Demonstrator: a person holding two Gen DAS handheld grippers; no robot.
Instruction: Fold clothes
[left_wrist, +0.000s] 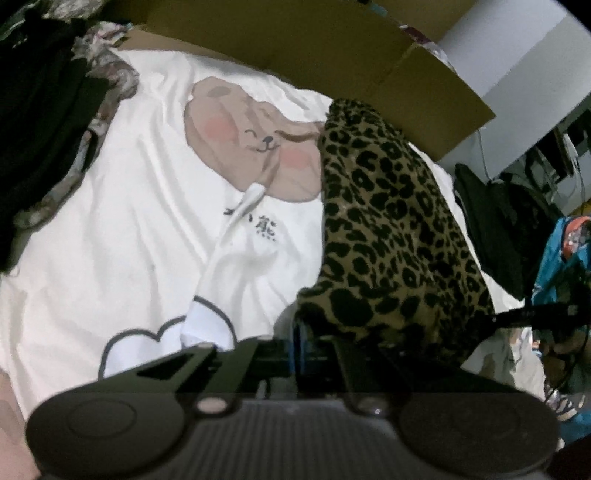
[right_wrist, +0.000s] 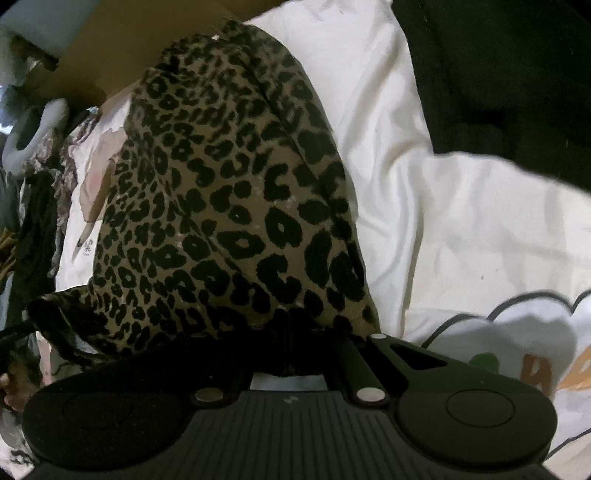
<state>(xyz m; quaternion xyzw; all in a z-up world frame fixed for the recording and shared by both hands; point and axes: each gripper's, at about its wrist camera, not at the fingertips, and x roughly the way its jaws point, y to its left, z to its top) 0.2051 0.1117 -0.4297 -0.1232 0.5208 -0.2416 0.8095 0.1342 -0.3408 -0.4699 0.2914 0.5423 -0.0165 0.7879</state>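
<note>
A leopard-print garment (left_wrist: 388, 229) runs up the right half of the left wrist view, draped over a white bear-print cloth (left_wrist: 147, 206). The left gripper (left_wrist: 299, 343) pinches its near edge at bottom centre. The right gripper (right_wrist: 295, 332) pinches its bunched hem likewise. A cardboard box (left_wrist: 295, 40) blocks the upper frame; dark clothing (left_wrist: 40, 122) crowds the upper left.

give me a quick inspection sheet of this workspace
surface: white bear-print sheet, creased
job's things: leopard garment, bunched, lying on the sheet
clutter: dark clothes and floral cloth at the sheet's edge
grippers: left tool and right tool both shut on the leopard garment
cables: black cable beside the garment
surroundings: cardboard box behind, dark bag, blue bag
</note>
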